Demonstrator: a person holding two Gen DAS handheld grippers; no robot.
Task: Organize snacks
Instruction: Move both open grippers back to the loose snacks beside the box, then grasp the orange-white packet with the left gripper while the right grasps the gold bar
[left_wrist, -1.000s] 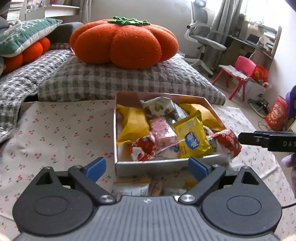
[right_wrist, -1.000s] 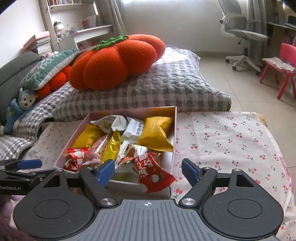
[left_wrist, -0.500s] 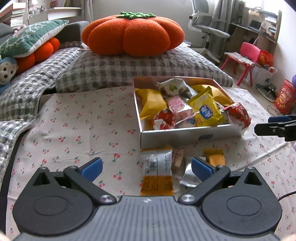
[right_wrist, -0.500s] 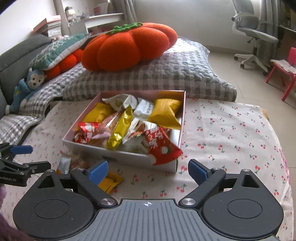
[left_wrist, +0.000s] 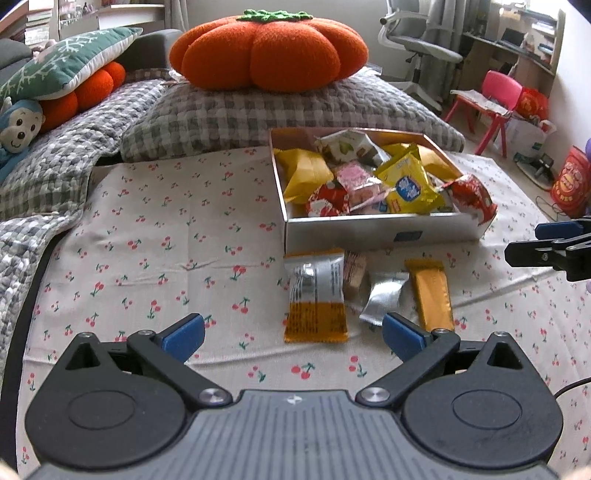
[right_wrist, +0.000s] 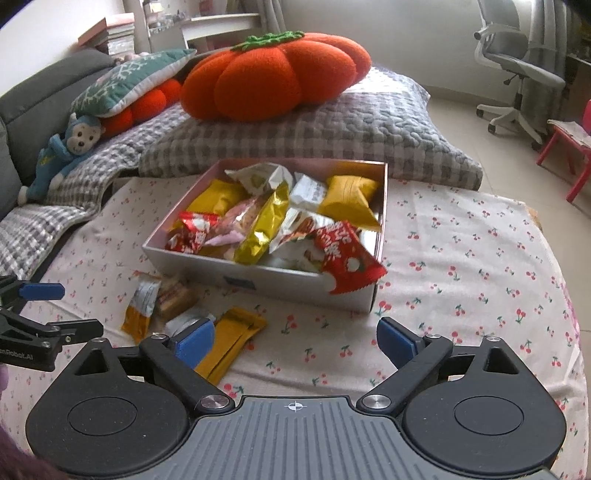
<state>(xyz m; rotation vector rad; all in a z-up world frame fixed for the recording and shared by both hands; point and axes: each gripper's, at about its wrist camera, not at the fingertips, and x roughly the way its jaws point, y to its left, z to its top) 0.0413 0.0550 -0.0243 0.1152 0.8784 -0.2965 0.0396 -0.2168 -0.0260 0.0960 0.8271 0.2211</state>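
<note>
A shallow box full of snack packets sits on the cherry-print cloth. A red packet hangs over its near right corner. In front of the box lie several loose snacks: an orange-and-silver packet, a small brown one, a silver one and a gold bar. My left gripper is open and empty, above the cloth just short of the loose snacks. My right gripper is open and empty, near the box's front wall.
A big orange pumpkin cushion rests on a grey checked pillow behind the box. A blue monkey toy and more cushions lie at the left. An office chair and a red stool stand on the floor beyond.
Both grippers have pulled back and up from the box, bringing the loose snacks in front of it into view. Both stay open.
</note>
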